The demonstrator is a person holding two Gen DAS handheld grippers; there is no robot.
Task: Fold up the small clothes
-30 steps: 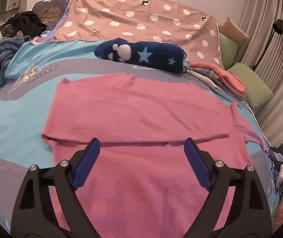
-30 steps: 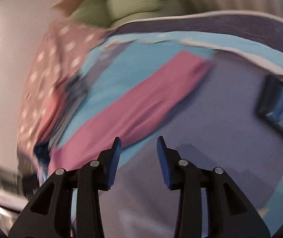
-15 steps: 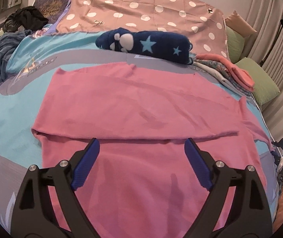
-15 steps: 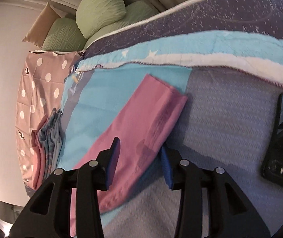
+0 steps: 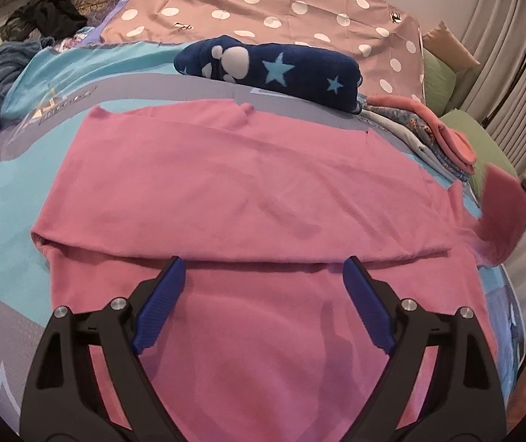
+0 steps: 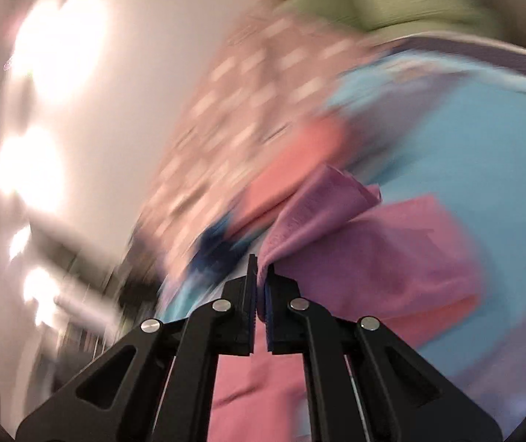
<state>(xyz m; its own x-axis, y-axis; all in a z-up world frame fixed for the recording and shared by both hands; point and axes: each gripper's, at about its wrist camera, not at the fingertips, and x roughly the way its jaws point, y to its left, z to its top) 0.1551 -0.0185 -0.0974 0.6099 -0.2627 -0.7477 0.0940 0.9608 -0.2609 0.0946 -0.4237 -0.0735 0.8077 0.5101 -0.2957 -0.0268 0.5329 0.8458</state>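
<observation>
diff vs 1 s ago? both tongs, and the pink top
The right tongs, open beside the sleeve a second ago, have closed on its end and lifted it off the bed; that view is motion-blurred. The left tongs stayed open over the pink top, edging slightly forward. The top's body, the navy blanket and the folded stack have not moved.
</observation>
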